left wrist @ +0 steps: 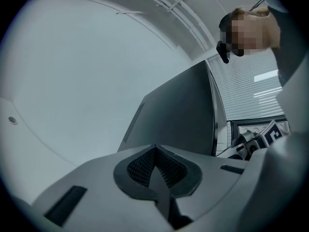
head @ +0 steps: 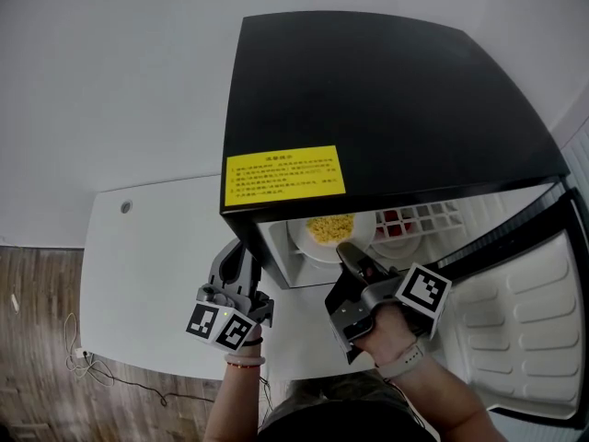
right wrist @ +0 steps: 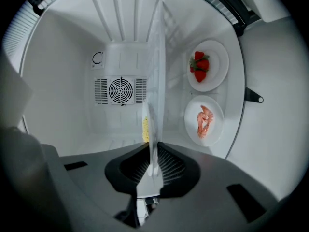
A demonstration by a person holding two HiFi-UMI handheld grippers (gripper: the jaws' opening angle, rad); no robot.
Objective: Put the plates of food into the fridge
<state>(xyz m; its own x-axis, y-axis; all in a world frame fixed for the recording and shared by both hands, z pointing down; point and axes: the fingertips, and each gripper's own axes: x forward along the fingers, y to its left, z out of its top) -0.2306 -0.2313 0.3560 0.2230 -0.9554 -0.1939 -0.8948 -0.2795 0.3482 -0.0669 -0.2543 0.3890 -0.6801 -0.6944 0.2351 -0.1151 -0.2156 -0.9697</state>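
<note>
plate of yellow food (head: 329, 231) sits in fridge (head: 386, 90), clamped by right gripper (head: 348, 250).

I seem to be working in a bare test room rather than a home kitchen: a mini fridge (head: 386, 90) on a plain white surface (head: 138, 274), blank wall (head: 110, 63), wood-pattern floor (head: 37, 339), loose cables (head: 78, 362).

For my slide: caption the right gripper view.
Right gripper holds a plate of yellow food by its rim inside the fridge, near a strawberry plate and a shrimp plate.
</note>
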